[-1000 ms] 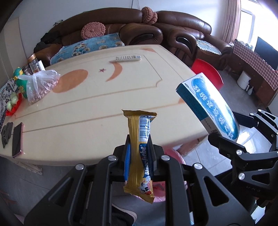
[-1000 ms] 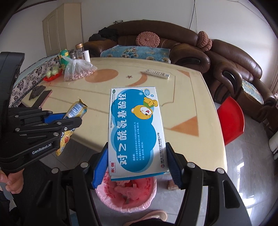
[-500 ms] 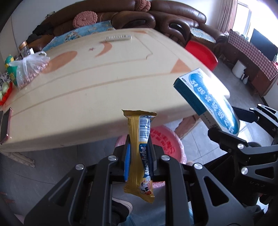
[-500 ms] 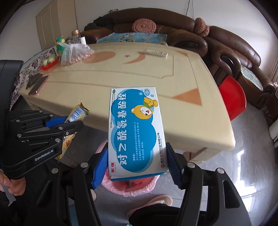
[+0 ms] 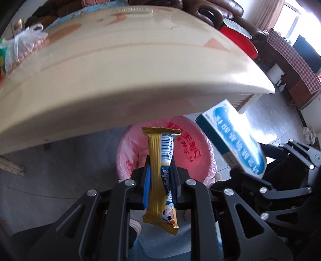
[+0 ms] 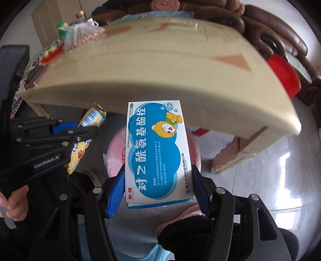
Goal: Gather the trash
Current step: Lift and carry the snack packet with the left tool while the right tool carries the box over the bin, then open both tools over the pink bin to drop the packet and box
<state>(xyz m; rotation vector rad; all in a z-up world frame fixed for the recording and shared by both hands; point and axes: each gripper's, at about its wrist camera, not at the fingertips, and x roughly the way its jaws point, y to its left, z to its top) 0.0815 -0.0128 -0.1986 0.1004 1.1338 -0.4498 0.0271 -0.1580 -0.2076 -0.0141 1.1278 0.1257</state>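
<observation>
My left gripper (image 5: 160,170) is shut on a gold snack wrapper (image 5: 161,172) that stands upright between its blue pads. The right gripper (image 6: 158,176) is shut on a white and blue medicine box (image 6: 157,148) with a cartoon bear, held by its long sides. Both hang just off the table's near edge, above a bin lined with a pink bag (image 5: 192,158), which stands on the floor partly under the table. In the right wrist view the bin (image 6: 115,152) shows behind the box, with the left gripper (image 6: 84,132) and the wrapper (image 6: 92,118) at the left.
The cream table (image 5: 140,66) overhangs the bin; on it lie a plastic bag of food (image 5: 24,46) and a remote (image 5: 134,10). A red stool (image 6: 282,74) and a brown sofa (image 6: 276,38) stand at the right. A person's hand (image 6: 12,202) holds the left gripper. Grey tile floor surrounds the bin.
Both grippers have sunk from above the tabletop to below its edge and tipped further down, each keeping its item. The pink bin has come into fuller view beneath them.
</observation>
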